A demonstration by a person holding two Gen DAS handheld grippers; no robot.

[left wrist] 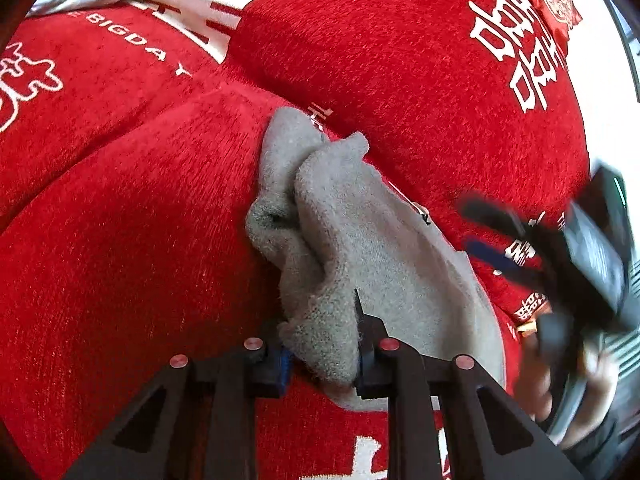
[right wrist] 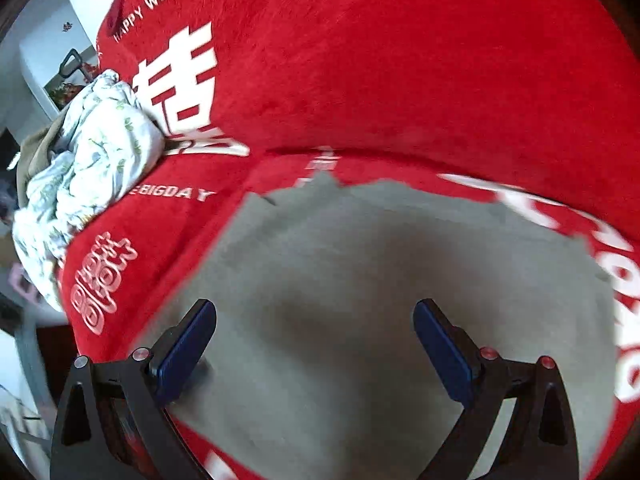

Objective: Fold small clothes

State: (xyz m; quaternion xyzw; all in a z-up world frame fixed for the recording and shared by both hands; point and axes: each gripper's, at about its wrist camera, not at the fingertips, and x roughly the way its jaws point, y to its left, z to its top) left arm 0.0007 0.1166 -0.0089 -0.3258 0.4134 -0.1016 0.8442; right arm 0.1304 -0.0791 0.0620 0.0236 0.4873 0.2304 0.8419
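Pinching a soft grey knitted garment on a red plush sofa cover

Gripped at its near edge, the grey cloth bunches between the nearly closed blue pads of the left claw, while the rest trails away in limp folds across the red cover; seen from the right wrist, the same cloth lies spread flat under the right claw, whose blue pads stand wide apart and hold nothing. It looks light, floppy and slightly fuzzy, so it should drape rather than keep a crease, and is best taken by a hem or corner, both sides at once. White lettering on the cover reads "HAPPY WEDDIN…" and "BIGDAY", beside large Chinese double-happiness characters. A crumpled pale floral cloth sits well apart at the sofa's left end
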